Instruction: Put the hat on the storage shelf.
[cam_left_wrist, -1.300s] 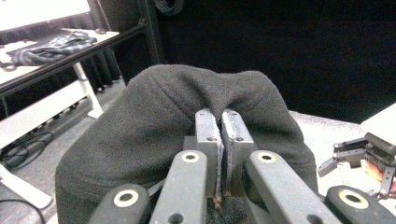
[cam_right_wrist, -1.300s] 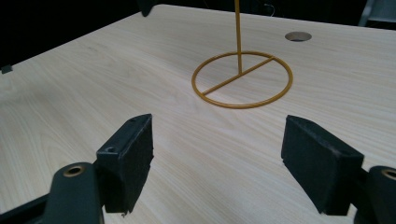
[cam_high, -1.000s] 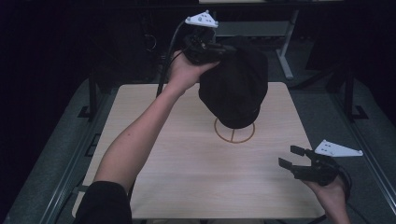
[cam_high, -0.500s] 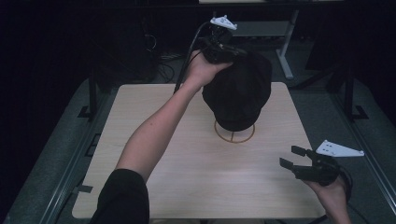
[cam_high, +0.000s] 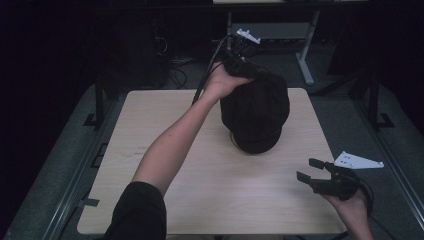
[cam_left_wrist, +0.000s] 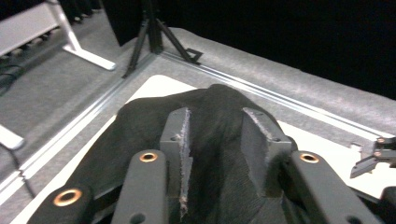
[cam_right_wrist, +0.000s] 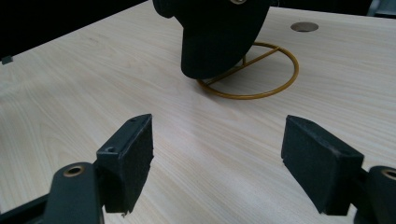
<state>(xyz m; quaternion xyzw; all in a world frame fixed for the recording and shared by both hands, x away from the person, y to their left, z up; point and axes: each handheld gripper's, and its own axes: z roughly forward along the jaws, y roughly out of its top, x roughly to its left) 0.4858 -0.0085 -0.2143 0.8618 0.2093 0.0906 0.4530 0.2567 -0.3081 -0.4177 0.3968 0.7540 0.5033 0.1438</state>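
the left gripper (cam_left_wrist: 217, 140) has its jaws squeezed in on a fold of the soft black cloth cap (cam_high: 256, 112), with the cloth bunched up between them. the cap sits over a round gold wire stand (cam_right_wrist: 254, 74) on the pale wooden table (cam_high: 150, 125). the right gripper (cam_right_wrist: 217, 163) has its jaws spread wide apart with nothing between them. the cap and stand are well ahead of those jaws, past the bare wood.
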